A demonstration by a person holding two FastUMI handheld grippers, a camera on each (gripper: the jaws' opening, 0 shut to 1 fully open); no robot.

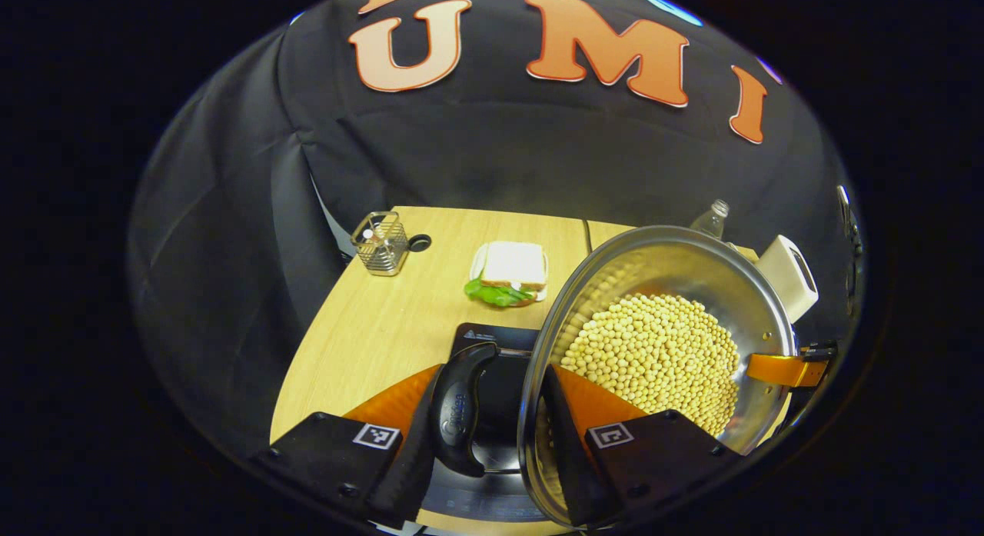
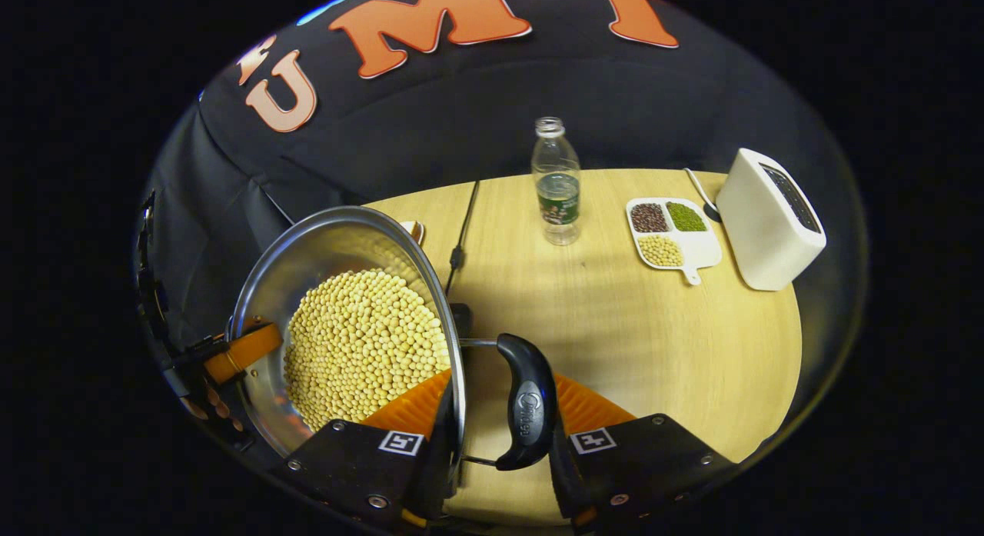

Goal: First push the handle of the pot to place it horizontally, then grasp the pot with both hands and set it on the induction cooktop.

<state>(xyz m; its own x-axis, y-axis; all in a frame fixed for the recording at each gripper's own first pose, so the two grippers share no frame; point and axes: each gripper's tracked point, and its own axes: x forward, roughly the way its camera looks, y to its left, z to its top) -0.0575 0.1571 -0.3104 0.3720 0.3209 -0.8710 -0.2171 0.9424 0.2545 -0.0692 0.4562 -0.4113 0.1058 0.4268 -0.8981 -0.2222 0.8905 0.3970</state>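
The pot (image 1: 676, 290), steel and full of pale yellow beans (image 1: 653, 359), is held between both grippers above the induction cooktop (image 1: 492, 344); whether its base touches the cooktop cannot be told. The left gripper (image 1: 492, 436) straddles the pot's left side: one finger inside the rim, the other outside the black side handle (image 1: 461, 413), pinching rim and handle together. In the right gripper view the right gripper (image 2: 500, 436) does the same on the opposite handle (image 2: 526, 413), one finger inside the rim over the beans, one outside the handle. Each view also shows the other gripper's finger at the pot's far rim.

One counter (image 1: 400, 321), light wood. Beyond the pot on the left side: one wire basket (image 1: 380, 244) with a small dark round object just beside it, and one sandwich (image 1: 511, 271) with green lettuce on a white plate, near the cooktop's far edge. Beyond the pot on the right side: one clear plastic bottle (image 2: 556, 182), uncapped, standing upright; one white divided tray (image 2: 673, 232) with three compartments, holding dark, green and yellow beans; one white box-shaped appliance (image 2: 769, 221) just beside the tray. One dark cable (image 2: 461, 236) runs along the counter from the back edge toward the pot. Nothing lies between the pot and the cooktop that can be seen.
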